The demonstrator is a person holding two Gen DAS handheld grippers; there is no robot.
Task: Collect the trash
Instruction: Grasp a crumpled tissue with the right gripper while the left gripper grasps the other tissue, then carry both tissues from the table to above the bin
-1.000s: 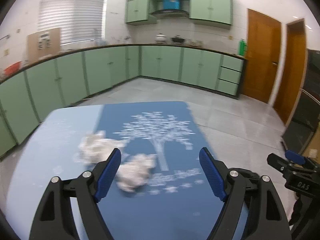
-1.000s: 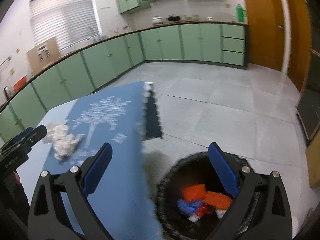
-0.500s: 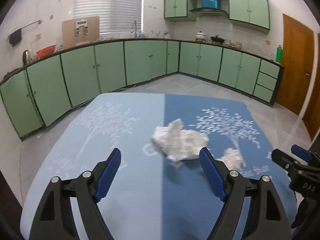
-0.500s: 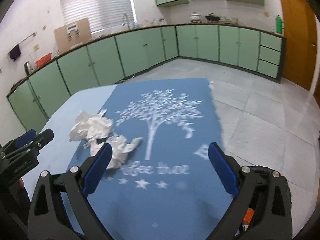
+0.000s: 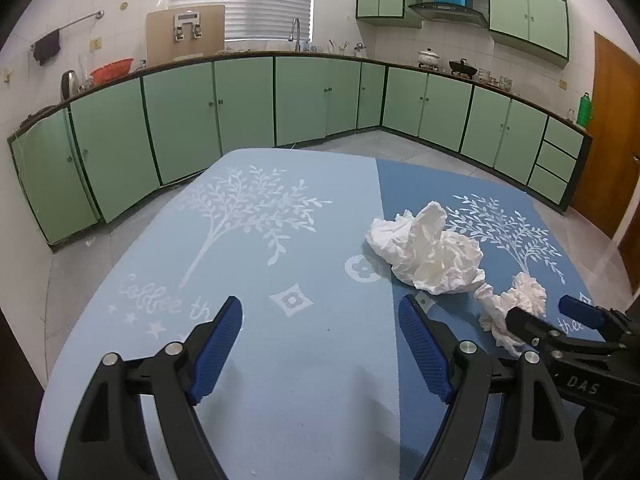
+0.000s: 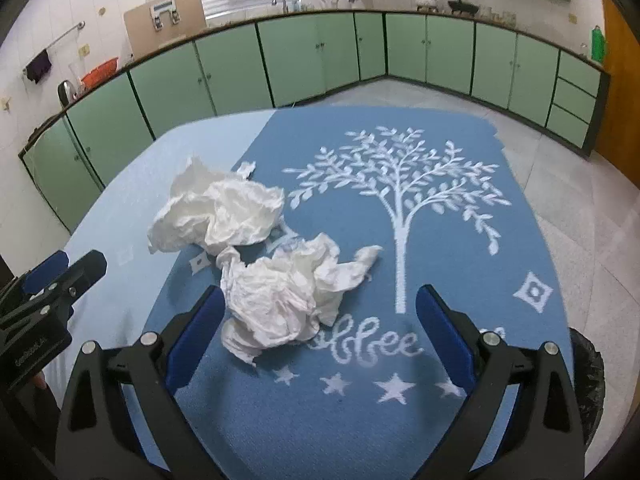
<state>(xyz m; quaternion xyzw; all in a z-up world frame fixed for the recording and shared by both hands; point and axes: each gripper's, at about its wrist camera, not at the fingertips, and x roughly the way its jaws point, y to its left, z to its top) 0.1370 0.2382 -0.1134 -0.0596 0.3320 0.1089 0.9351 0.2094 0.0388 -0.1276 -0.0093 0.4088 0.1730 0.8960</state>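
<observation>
Tissue is the trash: two crumpled white wads on a bench covered by two tree-printed mats. The nearer wad (image 6: 292,296) lies on the dark blue mat (image 6: 400,420), a loose ball with a twisted tail pointing right toward the printed trunk. The farther wad (image 6: 218,210) is flatter and wider, resting across the seam where the dark mat meets the light blue mat (image 5: 280,360). The two wads lie just beside each other; whether they touch cannot be told.

The right claw (image 6: 318,312) hangs over the nearer wad with its jaws closing. The wad sits by the left blue pad, partly between the pads, and neither pad presses on it. The left claw (image 5: 320,332) hovers with jaws wide apart over bare light mat, nothing between them, and both wads lie to its right.

Open mat spreads to the right of the nearer wad and toward the near edge. The bench's far edge curves off above a tiled floor (image 6: 580,220), with green cabinets (image 5: 180,120) well beyond. At the right, just past the bench edge, stands a black-lined bin (image 6: 588,368).

The bin is cut off by the frame, so its contents cannot be seen. From the left wrist view the right claw's fingers cover part of the nearer wad. The near bench edge is hidden behind both claw bodies.
</observation>
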